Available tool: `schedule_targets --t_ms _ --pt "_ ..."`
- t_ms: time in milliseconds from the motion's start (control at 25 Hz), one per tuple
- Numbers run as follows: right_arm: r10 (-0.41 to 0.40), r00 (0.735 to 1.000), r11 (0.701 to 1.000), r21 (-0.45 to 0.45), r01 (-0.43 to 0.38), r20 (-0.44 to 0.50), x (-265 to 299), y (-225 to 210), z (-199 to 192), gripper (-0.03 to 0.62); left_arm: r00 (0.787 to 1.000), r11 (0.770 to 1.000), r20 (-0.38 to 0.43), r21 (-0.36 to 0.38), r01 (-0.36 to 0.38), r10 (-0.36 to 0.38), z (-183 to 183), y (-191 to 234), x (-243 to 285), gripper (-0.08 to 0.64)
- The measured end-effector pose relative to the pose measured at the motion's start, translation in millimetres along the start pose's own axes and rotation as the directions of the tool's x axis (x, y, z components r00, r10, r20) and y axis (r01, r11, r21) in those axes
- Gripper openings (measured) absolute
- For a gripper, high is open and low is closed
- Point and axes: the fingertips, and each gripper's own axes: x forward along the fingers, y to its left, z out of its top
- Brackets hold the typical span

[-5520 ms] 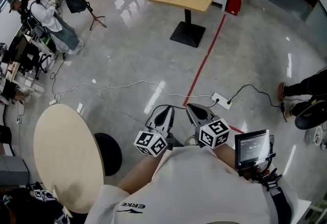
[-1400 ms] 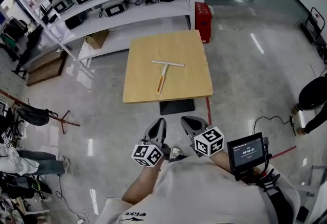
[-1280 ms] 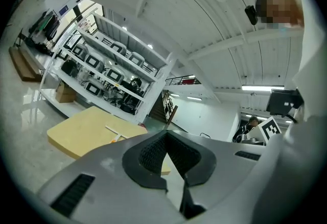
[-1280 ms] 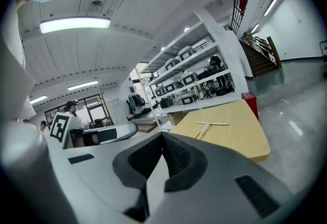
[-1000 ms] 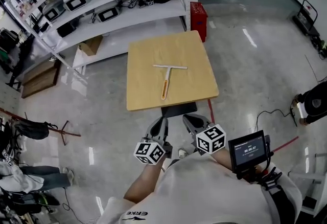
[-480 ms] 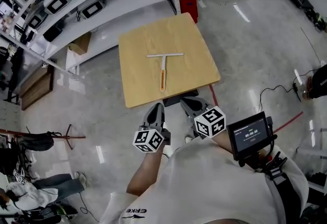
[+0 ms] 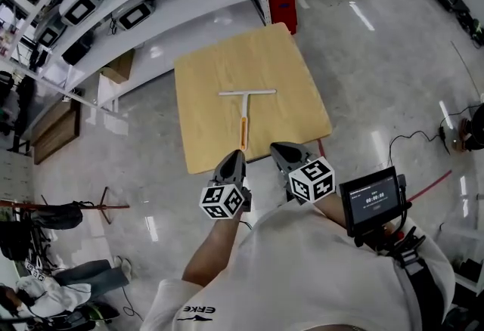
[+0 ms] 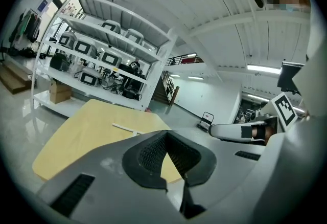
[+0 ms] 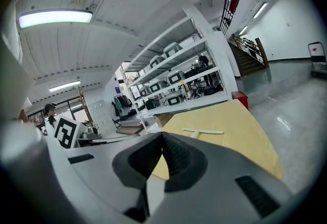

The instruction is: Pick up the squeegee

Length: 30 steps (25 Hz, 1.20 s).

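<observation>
white t-shaped squeegee, orange handle, flat mid-table

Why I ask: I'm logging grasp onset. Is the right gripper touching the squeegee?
Apart: the head view shows bare table between the right gripper and the squeegee.

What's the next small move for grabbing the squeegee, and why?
Probably open the left gripper and ease it forward over the table edge. Its tongs are shut and empty, and the squeegee lies flat just ahead, its orange handle end pointing at that gripper. The right gripper, also shut, sits further off to the side.
</observation>
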Motion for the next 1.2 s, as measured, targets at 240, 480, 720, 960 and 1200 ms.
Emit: schedule_targets --t_ms 240,480,720,960,1200 --pt "-0.021 1.000 1.000 0.004 0.021 -0.023 3 -4 -1 0.003 0.998 0.999 -0.059 0.036 -0.025 0.027 -11 14 12 0.005" --pt "-0.037 0.998 0.999 0.010 0.038 -0.059 0 -10 -15 0.003 0.987 0.994 -0.146 0.089 -0.060 0.073 -40 28 30 0.005" --pt "-0.059 0.994 0.998 0.021 0.061 -0.087 2 -17 -23 0.003 0.958 0.987 -0.257 0.129 -0.092 0.123 -72 50 44 0.010" --pt "-0.077 0.990 0.996 0.035 0.082 -0.117 2 -20 -27 0.003 0.933 0.980 -0.326 0.175 -0.095 0.149 -89 64 52 0.108" --pt "-0.088 0.987 0.994 0.046 0.095 -0.131 5 -23 -26 0.003 0.899 0.967 -0.400 0.242 -0.082 0.176 -101 77 62 0.166"
